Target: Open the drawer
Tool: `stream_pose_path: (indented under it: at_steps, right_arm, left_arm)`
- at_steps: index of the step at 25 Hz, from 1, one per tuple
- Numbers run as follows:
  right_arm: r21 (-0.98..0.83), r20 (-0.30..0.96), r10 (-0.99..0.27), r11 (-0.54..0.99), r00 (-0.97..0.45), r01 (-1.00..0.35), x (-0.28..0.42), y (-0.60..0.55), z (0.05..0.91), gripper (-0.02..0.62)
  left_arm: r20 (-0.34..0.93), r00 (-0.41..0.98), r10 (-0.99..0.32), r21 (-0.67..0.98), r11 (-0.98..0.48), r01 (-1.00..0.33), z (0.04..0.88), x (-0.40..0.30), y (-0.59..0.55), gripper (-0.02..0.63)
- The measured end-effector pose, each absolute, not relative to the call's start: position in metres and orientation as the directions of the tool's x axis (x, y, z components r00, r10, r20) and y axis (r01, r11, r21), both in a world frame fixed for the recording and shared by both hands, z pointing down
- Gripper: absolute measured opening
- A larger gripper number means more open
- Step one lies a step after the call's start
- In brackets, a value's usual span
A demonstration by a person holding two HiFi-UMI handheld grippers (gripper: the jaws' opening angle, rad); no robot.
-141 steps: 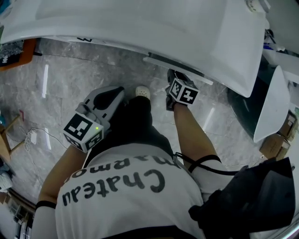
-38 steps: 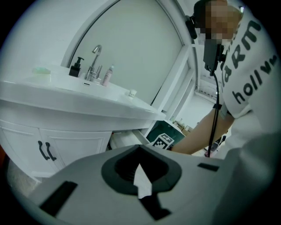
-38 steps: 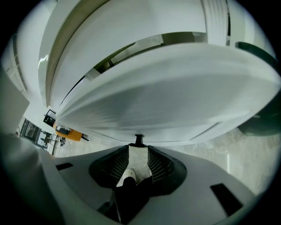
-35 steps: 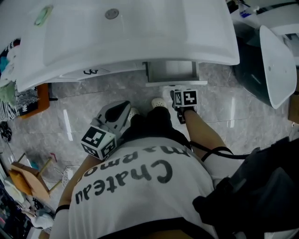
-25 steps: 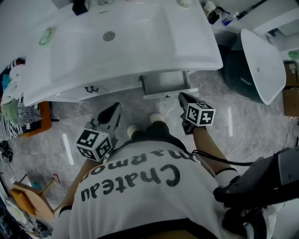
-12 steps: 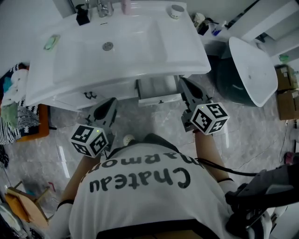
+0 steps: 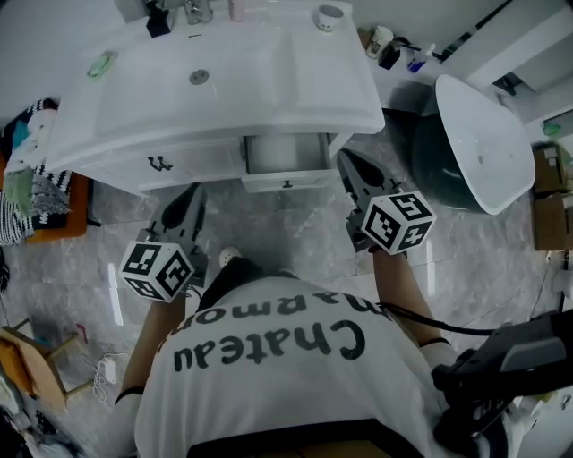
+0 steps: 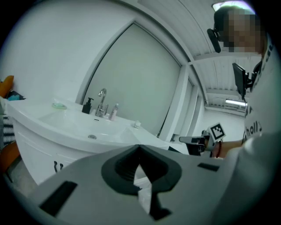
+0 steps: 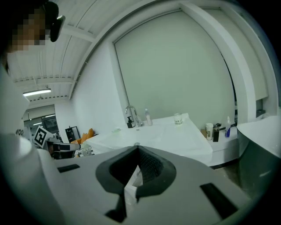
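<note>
The white vanity [image 7: 224, 134] has its small middle drawer [image 7: 285, 154] pulled out, the inside pale and the front panel [image 7: 286, 182] toward me. My right gripper [image 7: 346, 163] hovers just right of the drawer front, shut and holding nothing, apart from the drawer. My left gripper [image 7: 190, 199] hangs below the vanity's left part, also shut and empty. In the left gripper view the left gripper [image 8: 139, 148] points level at the basin [image 8: 83, 127]. The right gripper [image 9: 137, 153] in its own view faces the basin [image 9: 145, 134] from the other side.
A dark round bin with a tilted white lid [image 7: 479, 134] stands right of the vanity. A faucet [image 7: 192, 11], a cup [image 7: 329, 16] and a soap dish [image 7: 100, 63] sit on the counter. A left drawer with a black handle [image 7: 159, 164] stays closed. Cardboard boxes [image 7: 548, 183] line the right edge.
Both grippers have risen over the last second, the right one more, lifting away from the drawer front. The drawer has stayed open. The head view now takes in the whole countertop.
</note>
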State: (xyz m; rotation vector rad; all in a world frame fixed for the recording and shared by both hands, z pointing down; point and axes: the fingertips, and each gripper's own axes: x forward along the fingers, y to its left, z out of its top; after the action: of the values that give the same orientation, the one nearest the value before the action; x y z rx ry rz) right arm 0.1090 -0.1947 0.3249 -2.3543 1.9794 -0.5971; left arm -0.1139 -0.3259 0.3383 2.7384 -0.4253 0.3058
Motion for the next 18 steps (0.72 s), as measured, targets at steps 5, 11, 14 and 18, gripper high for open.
stream_pose_path:
  at_steps: [5, 11, 14, 18]
  right_arm:
    - [-0.199, 0.289, -0.953, -0.154, 0.092, -0.968, 0.105, -0.167, 0.331, 0.011]
    - [-0.188, 0.274, -0.959, -0.124, 0.069, -0.974, 0.100, -0.149, 0.332, 0.011]
    - [-0.176, 0.275, -0.960, -0.114, 0.062, -0.978, 0.095, -0.141, 0.331, 0.011]
    - [-0.158, 0.283, -0.957, -0.108, 0.059, -0.982, 0.091, -0.131, 0.329, 0.011]
  left_arm:
    - [0.255, 0.922, -0.293, 0.287, -0.887, -0.361, 0.340, -0.120, -0.292, 0.008]
    - [0.278, 0.910, -0.308, 0.258, -0.888, -0.380, 0.345, -0.132, -0.264, 0.008]
    - [0.283, 0.907, -0.311, 0.251, -0.889, -0.383, 0.343, -0.135, -0.257, 0.008]
    - [0.283, 0.907, -0.311, 0.251, -0.889, -0.383, 0.340, -0.136, -0.251, 0.008]
